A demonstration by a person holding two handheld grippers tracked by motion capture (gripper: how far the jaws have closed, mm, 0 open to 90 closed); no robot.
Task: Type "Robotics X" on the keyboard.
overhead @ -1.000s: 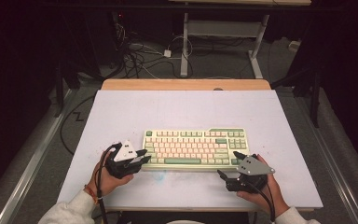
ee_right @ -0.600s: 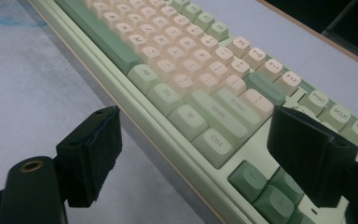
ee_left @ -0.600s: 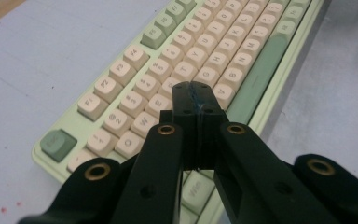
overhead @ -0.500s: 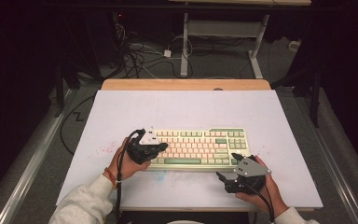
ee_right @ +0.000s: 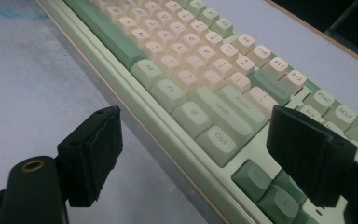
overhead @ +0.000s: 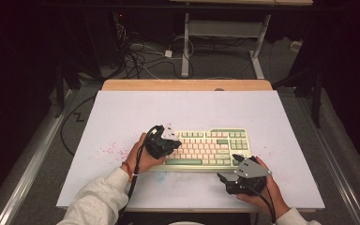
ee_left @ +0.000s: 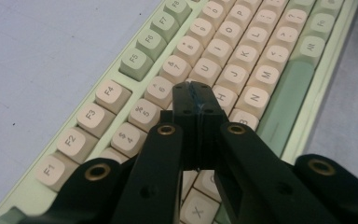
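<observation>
Left hand-held gripper (overhead: 172,140): jaws closed flat together, nothing between them, tips over the keyboard's left half, above the G–H keys in the left gripper view.

Keyboard (overhead: 215,143): cream and green, lying flat near the tabletop's (overhead: 122,112) front edge, slightly right of centre.

Right hand-held gripper (overhead: 227,169): jaws wide apart and empty, at the keyboard's front right corner, close to the tabletop's front edge.
</observation>
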